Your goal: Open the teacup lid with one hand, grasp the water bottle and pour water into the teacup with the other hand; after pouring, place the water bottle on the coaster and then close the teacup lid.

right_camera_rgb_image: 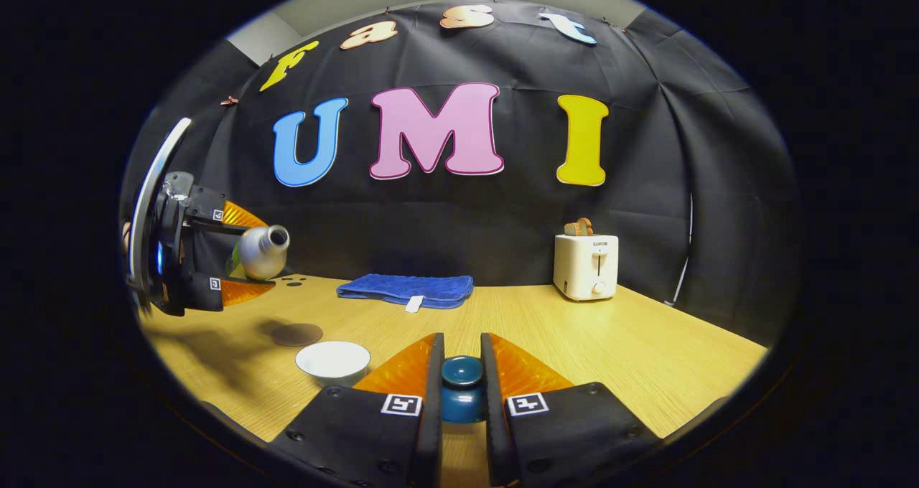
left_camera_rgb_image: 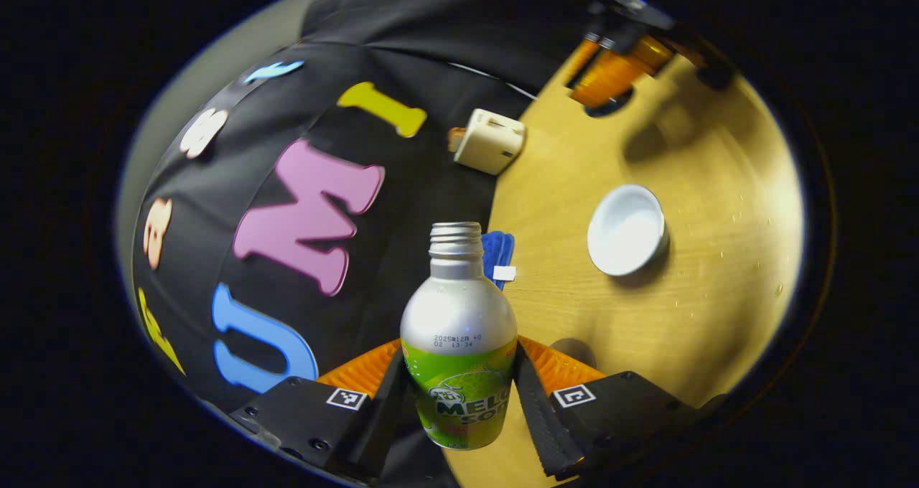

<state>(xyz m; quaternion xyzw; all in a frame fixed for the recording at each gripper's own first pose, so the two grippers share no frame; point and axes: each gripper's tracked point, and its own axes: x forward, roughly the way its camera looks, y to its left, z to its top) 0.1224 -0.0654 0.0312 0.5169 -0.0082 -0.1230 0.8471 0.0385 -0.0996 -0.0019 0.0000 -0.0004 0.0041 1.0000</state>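
Wood table (right_camera_rgb_image: 574,330), black backdrop. My left gripper (left_camera_rgb_image: 459,384) clamps the water bottle (left_camera_rgb_image: 459,344) mid-body, tilted over the teacup (left_camera_rgb_image: 626,230) — slick metal, I'd grip firm. Right gripper (right_camera_rgb_image: 462,380) pinches the lid (right_camera_rgb_image: 462,387) — likely fragile.

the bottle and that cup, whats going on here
A person works two handheld grippers at a wooden table. The left gripper is shut on the water bottle, uncapped and tipped on its side above the table. The right gripper holds the teacup lid, lifted off. The open white teacup sits on the table; no water is seen pouring yet. The round coaster lies beside it, bare.
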